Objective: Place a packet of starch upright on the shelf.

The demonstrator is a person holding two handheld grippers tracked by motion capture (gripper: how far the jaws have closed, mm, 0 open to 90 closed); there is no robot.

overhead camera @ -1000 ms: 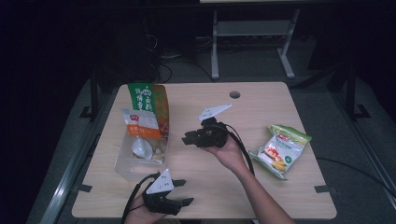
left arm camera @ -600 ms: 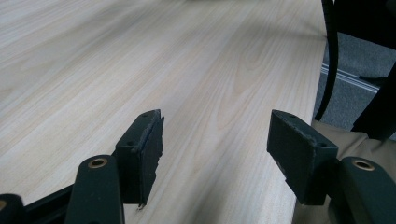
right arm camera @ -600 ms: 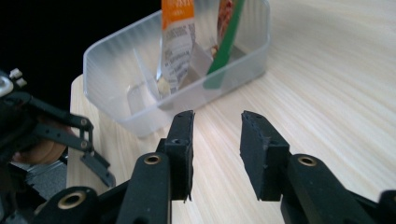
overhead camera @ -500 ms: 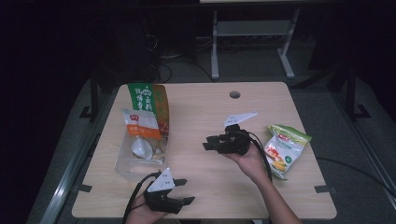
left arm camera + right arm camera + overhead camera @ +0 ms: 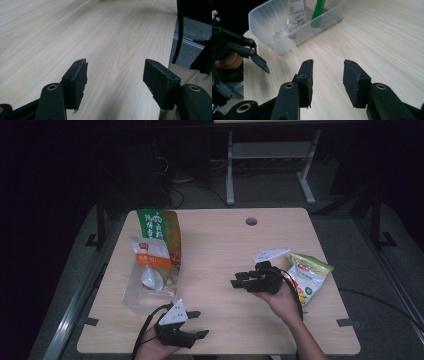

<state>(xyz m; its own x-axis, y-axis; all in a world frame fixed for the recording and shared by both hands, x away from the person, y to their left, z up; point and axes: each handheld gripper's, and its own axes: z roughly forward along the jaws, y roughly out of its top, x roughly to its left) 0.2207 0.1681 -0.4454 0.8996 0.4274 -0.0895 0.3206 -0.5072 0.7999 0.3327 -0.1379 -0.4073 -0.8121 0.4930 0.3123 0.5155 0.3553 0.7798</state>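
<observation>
Snack bag (image 5: 309,275) is lying at the table's (image 5: 220,245) right edge, just behind the right gripper (image 5: 239,283), whose empty jaws have just been opening. Turn toward the bag; grab a loose edge. Left gripper (image 5: 196,324) is idling open, empty. Bag's near side is hidden behind the hand; bin (image 5: 272,37) contents are murky.

Green-orange bag (image 5: 161,231), clear bin (image 5: 150,290), pale woodgrain table (image 5: 220,250).

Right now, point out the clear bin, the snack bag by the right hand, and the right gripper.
clear bin (image 5: 265,37), right gripper view, near wall.
snack bag (image 5: 311,274), high view, middle of the front face.
right gripper (image 5: 239,280), high view, between the fingertips.
</observation>
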